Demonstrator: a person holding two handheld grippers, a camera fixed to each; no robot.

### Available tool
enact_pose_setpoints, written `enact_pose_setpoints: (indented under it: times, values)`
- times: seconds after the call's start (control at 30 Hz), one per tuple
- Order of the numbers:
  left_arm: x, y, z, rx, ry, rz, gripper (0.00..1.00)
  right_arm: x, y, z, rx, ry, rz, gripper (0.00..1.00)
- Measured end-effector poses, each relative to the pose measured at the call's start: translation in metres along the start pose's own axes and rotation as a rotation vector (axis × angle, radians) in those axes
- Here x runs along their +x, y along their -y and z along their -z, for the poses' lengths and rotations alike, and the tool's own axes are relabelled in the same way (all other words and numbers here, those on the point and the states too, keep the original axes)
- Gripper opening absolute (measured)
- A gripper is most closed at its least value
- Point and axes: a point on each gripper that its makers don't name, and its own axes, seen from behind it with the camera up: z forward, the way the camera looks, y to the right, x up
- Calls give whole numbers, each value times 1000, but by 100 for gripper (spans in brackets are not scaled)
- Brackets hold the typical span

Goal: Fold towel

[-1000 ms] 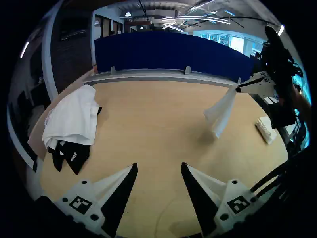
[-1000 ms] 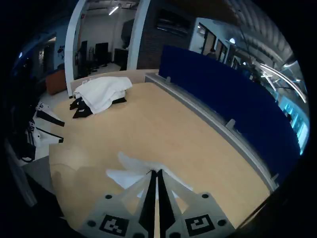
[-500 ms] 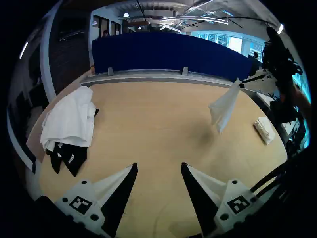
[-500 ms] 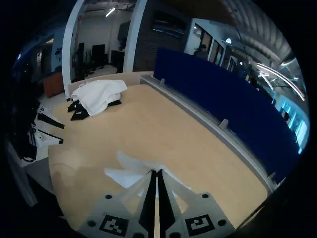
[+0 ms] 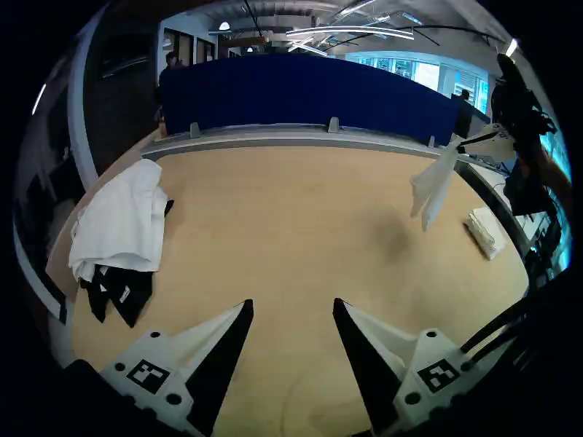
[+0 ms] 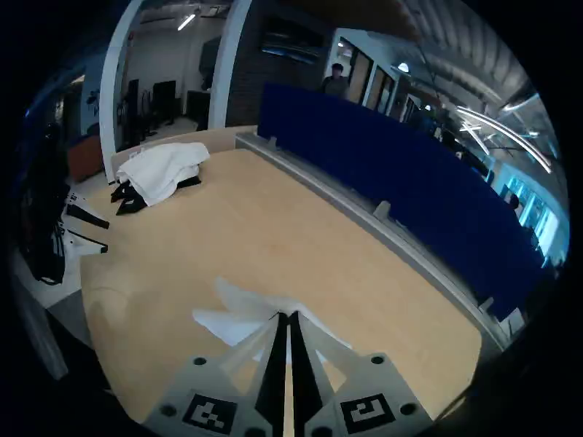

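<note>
Right gripper point(image 6: 288, 315): I saw fingers pressed together on corner of white towel point(image 6: 235, 315), no gap between them. In left gripper view, towel hung from it above far right part of wooden table point(image 5: 291, 211), clear of surface. Left gripper point(image 5: 291, 302): I saw fingers spread wide, nothing between them, low over near edge of table. Pile of white cloth point(image 5: 120, 218) lay at left on dark garment point(image 5: 116, 295). Folded white cloth point(image 5: 484, 233) lay at right edge.

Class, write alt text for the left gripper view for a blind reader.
The right gripper holds a white towel hanging above a wooden table. The left gripper is empty, jaws open; a cloth pile lies at the left.
</note>
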Motion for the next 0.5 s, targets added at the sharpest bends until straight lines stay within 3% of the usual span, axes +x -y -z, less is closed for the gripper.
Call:
enact_pose_setpoints:
  times: [0.5]
  values:
    - [6, -10, -11, 3, 13, -19, 80, -44, -83, 36, -83, 25, -68, 3]
